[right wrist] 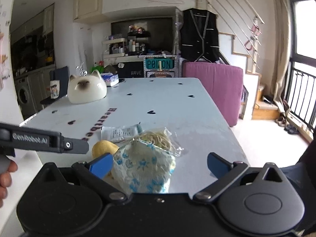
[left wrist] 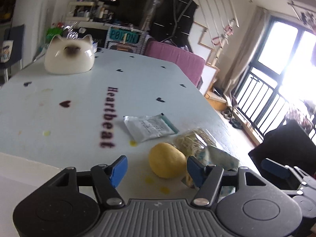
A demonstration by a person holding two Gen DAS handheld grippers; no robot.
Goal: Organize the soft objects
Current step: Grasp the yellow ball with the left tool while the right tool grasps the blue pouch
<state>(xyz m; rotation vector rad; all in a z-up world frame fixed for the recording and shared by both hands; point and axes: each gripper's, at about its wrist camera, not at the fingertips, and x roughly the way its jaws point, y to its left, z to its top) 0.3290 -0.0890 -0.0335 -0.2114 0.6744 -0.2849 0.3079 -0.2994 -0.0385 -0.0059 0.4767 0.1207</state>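
Pale surface (right wrist: 177, 106) with heart prints. Soft pile lower centre: yellow ball (left wrist: 166, 163), floral cloth bundle (right wrist: 144, 169), noodle bag (right wrist: 158, 137), touching. Both claws, left claw (left wrist: 156, 170) and right claw (right wrist: 159, 165), released, nothing gripped. Sorting seems unstarted; next move likely right claw closing on bundle.

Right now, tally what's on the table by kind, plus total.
Yellow soft lump: 1
Blue-flowered white cloth bundle: 1
Clear bag of pale strands: 1
Flat silver sachet: 1
White cat-head piece: 1
Tissue pack: 1
Total: 6
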